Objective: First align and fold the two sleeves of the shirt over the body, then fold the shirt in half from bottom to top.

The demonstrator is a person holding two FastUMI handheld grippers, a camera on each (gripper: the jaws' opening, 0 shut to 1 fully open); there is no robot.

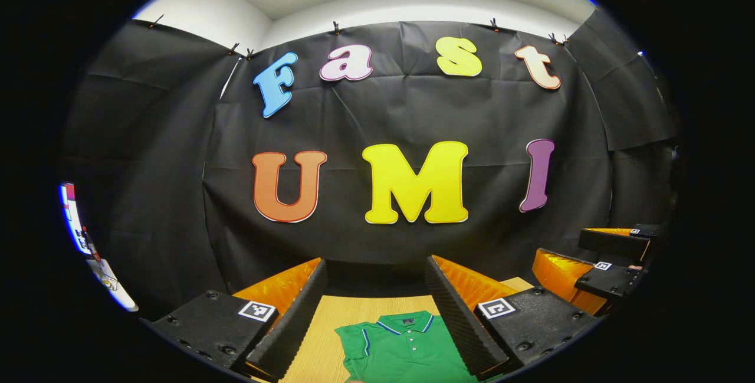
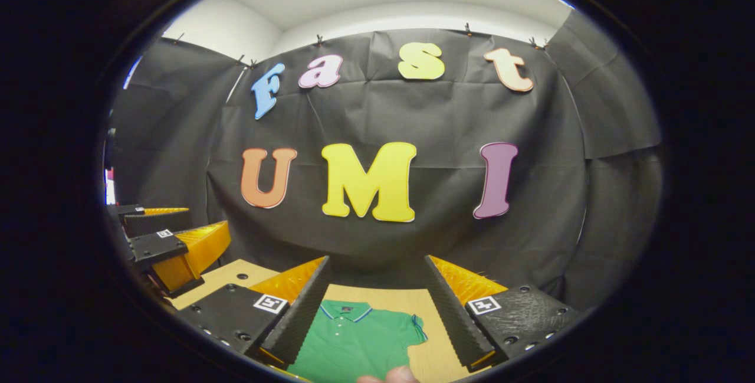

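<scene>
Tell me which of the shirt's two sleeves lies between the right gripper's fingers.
It is the sleeve seen in the right gripper view, spread flat on the wooden table toward that view's right side. The other sleeve lies between the left gripper's fingers instead.

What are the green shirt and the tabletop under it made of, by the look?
Shirt: looks like a soft knit polo fabric, matte, with a striped collar, a button placket and mild creases; the exact fibre cannot be told. Table: pale wood or wood-look laminate, smooth, with fine straight grain lines; which of the two cannot be told. Both grippers' fingers stand apart above it, holding nothing.
</scene>
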